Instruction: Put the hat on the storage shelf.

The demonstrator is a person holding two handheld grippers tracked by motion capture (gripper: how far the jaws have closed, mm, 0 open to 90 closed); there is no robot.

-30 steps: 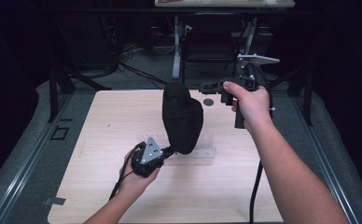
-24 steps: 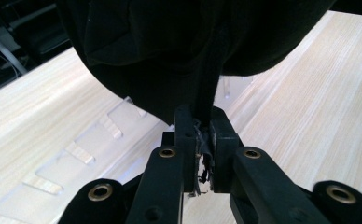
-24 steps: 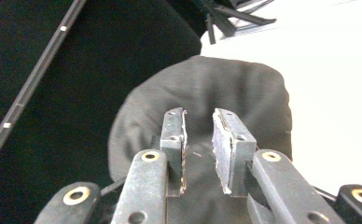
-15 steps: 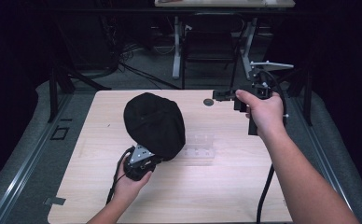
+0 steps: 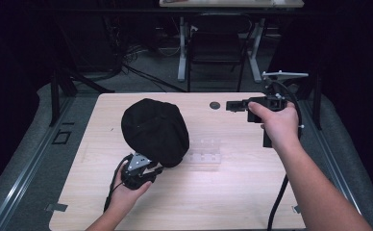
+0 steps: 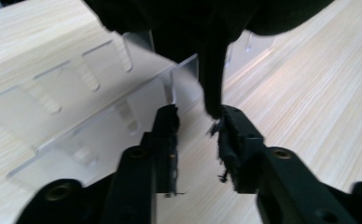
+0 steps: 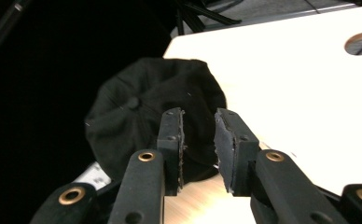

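Near the middle of the table, a black cap is lifted above the wood, its crown facing the high view. It hangs over the left end of a clear plastic rack that lies flat on the table just right of it. The left gripper sits at the near edge of the cap, held in the left hand low over the table. In the left gripper view its jaws stand a little apart, and a black fold of the cap comes down to the tip of the right-hand jaw; I cannot tell whether that fold is pinched or merely touching. The rack, with its row of slots, lies just beyond those jaws, blurred.

Farther right, the right hand holds the right gripper in the air over the far right part of the table, well apart from the cap and pointed left toward it. Its jaws are released, with a clear gap between the pads and nothing in it, as the right gripper view shows; the cap lies beyond them, button on top visible. A small round hole in the table sits just left of the right gripper's tips, near the far edge. A cable trails down from the right gripper along the forearm.
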